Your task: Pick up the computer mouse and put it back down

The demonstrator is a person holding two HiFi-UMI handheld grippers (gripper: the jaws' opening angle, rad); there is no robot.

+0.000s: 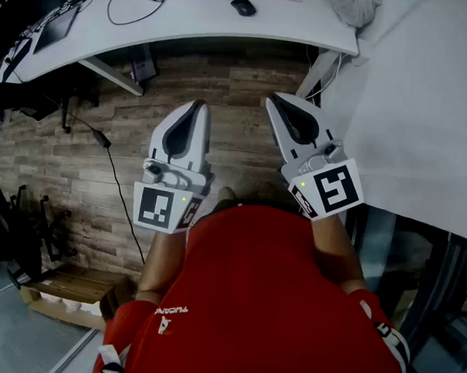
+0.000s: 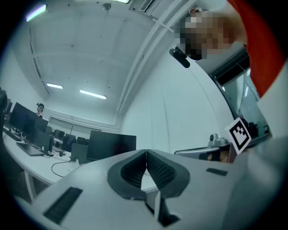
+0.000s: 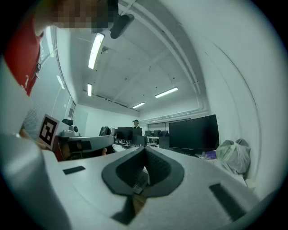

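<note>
Wood-plank floor (image 1: pixel 142 129), with one white desk (image 1: pixel 196 22) at its far edge. Computer mouse (image 1: pixel 243 6): one, black, lying on the desk, well apart from both grippers. Grippers: two, left gripper (image 1: pixel 196 106) and right gripper (image 1: pixel 273 101). Each has its jaws pressed together, nothing between them, above the floor.

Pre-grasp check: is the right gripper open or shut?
Shut, empty. The right gripper has its pads meeting at the tips with nothing between them; the mouse lies on the desk.
</note>
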